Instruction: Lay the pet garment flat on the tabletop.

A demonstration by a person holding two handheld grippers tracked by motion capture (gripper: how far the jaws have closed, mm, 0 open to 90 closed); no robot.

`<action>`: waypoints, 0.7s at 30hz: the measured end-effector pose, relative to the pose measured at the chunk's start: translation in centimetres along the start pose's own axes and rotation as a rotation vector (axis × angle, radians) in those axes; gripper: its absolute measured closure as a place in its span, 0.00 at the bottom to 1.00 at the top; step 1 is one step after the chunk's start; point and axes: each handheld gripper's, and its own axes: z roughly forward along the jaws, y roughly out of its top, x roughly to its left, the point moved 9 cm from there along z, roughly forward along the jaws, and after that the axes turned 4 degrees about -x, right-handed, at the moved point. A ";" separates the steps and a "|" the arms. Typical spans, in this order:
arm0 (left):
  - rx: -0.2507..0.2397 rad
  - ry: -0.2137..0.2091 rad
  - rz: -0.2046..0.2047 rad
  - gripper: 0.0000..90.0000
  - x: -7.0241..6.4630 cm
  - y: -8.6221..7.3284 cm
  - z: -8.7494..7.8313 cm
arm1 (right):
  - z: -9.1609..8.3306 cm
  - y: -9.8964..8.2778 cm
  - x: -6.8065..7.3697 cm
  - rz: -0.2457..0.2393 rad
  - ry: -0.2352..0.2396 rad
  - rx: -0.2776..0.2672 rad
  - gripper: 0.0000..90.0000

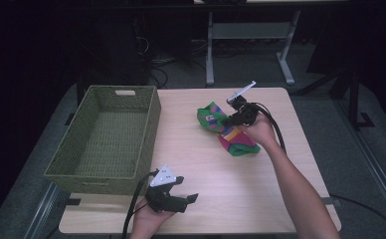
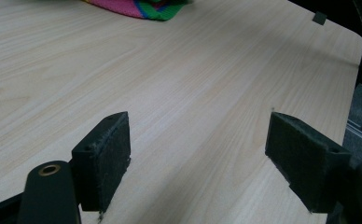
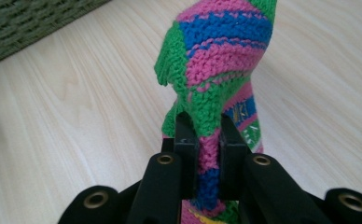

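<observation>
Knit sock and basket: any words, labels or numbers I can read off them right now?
None can be read.
Knit sock: a small patterned patch with white marks, too blurred to tell.
Woven basket: no writing, just a handle cutout.

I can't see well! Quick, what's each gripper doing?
Left gripper: open, holding nothing.
Right gripper: closed on the striped pink, green and blue knitted sock.
</observation>
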 end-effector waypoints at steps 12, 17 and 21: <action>-0.010 0.012 0.008 0.24 -0.1 0.2 0.0 | -3.9 -0.4 0.6 0.000 0.021 -0.051 0.91; -0.018 0.018 0.015 0.25 -0.2 0.5 0.1 | -6.0 -0.6 0.9 -0.012 0.023 -0.074 0.91; -0.032 0.013 0.008 0.25 -0.4 0.8 0.3 | -7.7 -0.5 1.6 -0.023 0.031 -0.103 0.91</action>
